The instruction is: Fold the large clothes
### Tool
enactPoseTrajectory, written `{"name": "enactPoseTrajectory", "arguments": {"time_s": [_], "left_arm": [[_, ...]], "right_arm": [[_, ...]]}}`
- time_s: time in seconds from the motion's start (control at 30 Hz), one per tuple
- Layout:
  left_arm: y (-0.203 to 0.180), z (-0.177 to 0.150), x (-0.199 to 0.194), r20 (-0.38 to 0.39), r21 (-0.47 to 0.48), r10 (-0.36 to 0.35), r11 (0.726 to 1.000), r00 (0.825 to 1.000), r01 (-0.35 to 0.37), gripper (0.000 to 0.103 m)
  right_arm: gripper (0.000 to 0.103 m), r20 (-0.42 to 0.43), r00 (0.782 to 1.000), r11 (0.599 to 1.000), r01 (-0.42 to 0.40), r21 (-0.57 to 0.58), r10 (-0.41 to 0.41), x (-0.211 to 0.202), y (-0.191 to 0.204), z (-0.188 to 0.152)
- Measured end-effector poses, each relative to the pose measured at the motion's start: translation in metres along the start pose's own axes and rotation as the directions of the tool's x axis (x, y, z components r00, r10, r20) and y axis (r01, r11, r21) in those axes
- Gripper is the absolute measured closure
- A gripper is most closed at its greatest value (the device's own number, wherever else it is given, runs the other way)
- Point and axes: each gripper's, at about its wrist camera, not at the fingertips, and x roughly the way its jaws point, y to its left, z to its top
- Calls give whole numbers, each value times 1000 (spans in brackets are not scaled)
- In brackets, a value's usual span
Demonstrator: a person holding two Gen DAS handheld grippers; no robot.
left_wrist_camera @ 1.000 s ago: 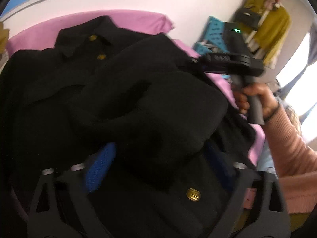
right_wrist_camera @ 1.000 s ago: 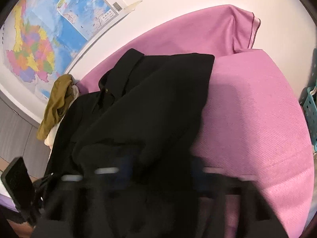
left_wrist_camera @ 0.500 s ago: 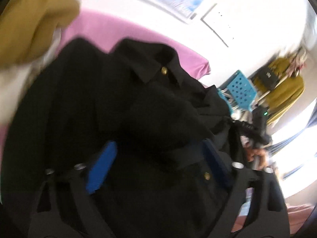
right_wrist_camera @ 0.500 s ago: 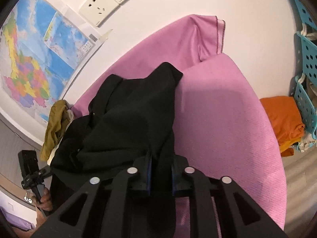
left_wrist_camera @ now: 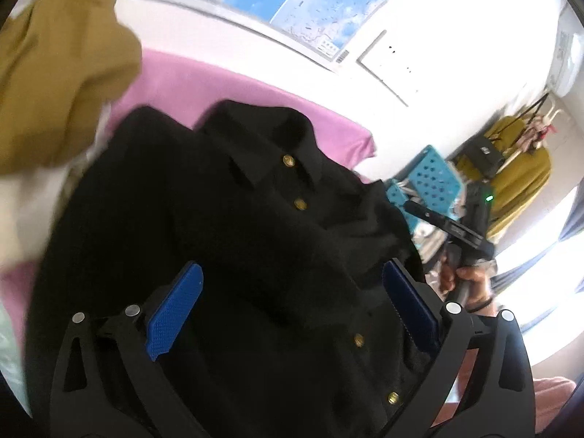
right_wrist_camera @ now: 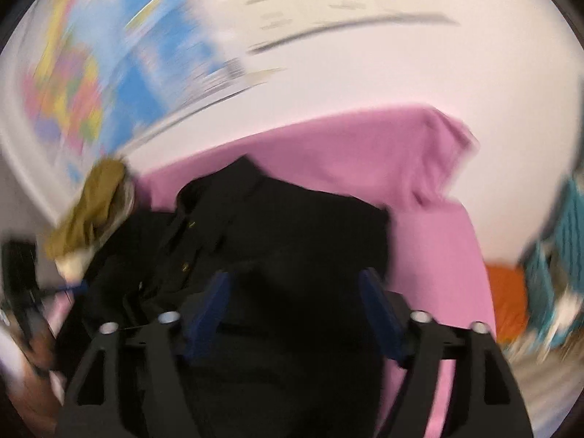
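Both tongs just released; black coat, gold buttons, folded on pink cover.

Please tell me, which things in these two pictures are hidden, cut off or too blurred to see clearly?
- Black coat: lower hem, left wrist view, cut off behind the open left gripper.
- Wall map: right wrist view, motion blur smears its print.
- Pink cover: what lies under it is hidden in both views.
- Right gripper: jaws open; blur hides whether fabric touches them.
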Motion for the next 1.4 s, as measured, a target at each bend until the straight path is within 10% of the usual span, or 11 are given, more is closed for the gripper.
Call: {"name": "enactPoseTrajectory", "arguments": {"time_s": [0.17, 0.27, 0.37, 0.4, 0.67, 0.73, 0.77, 0.87, 1.1, 1.17, 1.4], "left_arm": [[1, 10, 39, -84, 4, 94, 996, 992, -94, 8], [-13, 2, 56, -115, 97, 146, 986, 983, -135, 28], [-17, -7, 45, -96, 136, 151, 981, 984, -137, 47], [-17, -9, 39, -94, 132, 124, 985, 988, -112, 58], [-16, -25, -12, -27, 158, -8, 987, 1000, 12, 67], [-10, -24, -10, -14, 149, 47, 988, 999, -45, 57], [-4, -22, -5, -26, 117, 86, 990, 996, -82, 34], [10, -16, 8, -54, 62, 96, 994, 994, -93, 29], [12, -3, 38, -124, 56, 135, 990, 983, -129, 20], [8, 0, 46, -136, 82, 143, 988, 980, -132, 30], [-4, 19, 52, -63, 152, 201, 970, 978, -190, 91]], "right_arm": [[24, -123, 992, 982, -1, -187, -22, 48, 44, 14], [28, -196, 979, 965, -2, -262, -51, 73, 54, 9], [89, -242, 970, 962, -31, -271, -37, 82, 54, 5], [95, -246, 969, 963, -34, -266, -34, 82, 54, 5], [98, 10, 994, 988, -107, -110, 109, 24, 37, 44], [97, 28, 994, 991, -102, -91, 105, 26, 32, 52], [89, 10, 996, 994, -92, -66, 93, 35, 27, 54], [40, -82, 996, 1000, -19, -22, 18, 68, 22, 51], [26, 19, 997, 996, 79, 48, -80, 30, -9, 27], [13, 38, 993, 990, 108, 88, -112, 15, -27, 15], [19, -126, 990, 978, -31, 205, 58, 17, -63, -42]]}}
